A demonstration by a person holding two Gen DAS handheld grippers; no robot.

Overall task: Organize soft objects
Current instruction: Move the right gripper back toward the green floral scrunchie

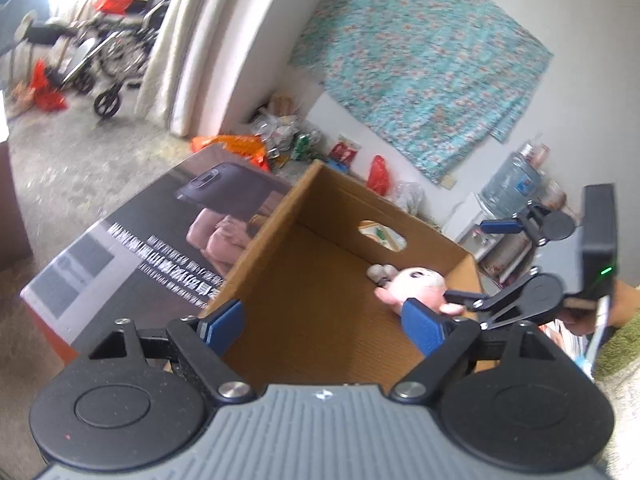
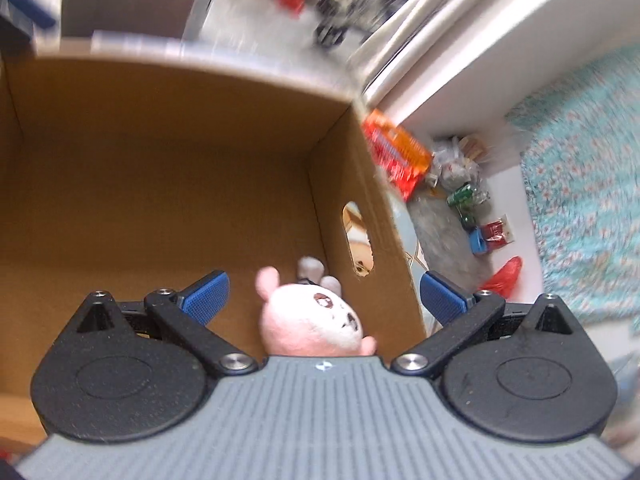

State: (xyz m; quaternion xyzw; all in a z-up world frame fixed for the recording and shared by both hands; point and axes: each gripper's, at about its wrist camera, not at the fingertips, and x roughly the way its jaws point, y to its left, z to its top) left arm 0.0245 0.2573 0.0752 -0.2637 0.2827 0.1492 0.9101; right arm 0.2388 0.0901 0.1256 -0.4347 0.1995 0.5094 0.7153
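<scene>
Pink plush toy [image 2: 310,320] inside cardboard box [image 2: 160,168]

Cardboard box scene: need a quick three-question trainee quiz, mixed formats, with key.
1. True or false: the pink plush toy lies inside the cardboard box.
2. Multiple choice: what sits right beside the pink plush, nearer the box wall with the handle cutout? A) a small grey plush B) a glass bottle C) a book
3. Fill in: the right gripper has its jaws ____ above the plush, and its pads touch nothing.

Key: 1 true; 2 A; 3 open. The left gripper is open too, with nothing between its pads.
</scene>
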